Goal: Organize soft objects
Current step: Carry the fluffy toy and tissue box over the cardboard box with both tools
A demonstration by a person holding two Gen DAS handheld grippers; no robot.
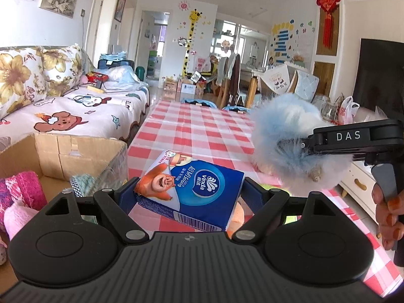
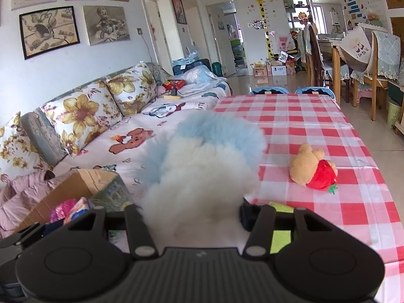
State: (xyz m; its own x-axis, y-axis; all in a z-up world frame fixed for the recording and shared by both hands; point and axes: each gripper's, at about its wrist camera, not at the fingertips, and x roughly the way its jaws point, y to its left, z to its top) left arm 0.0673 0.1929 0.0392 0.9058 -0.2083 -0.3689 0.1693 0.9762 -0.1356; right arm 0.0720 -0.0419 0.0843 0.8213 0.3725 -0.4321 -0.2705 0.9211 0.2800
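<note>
Left wrist view: one checked table (image 1: 202, 126), one cardboard box (image 1: 75, 151), one fluffy blue-white plush (image 1: 285, 136) clamped in your right gripper (image 1: 306, 146), one Vinda tissue pack (image 1: 192, 189) clamped in your left gripper (image 1: 188, 194), both held above the tabletop.

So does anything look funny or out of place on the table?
A little. The teddy with a strawberry lies tipped over, alone on the checked tablecloth, not yet in the cardboard box with the other soft things. Nothing looks spilled or broken.
</note>
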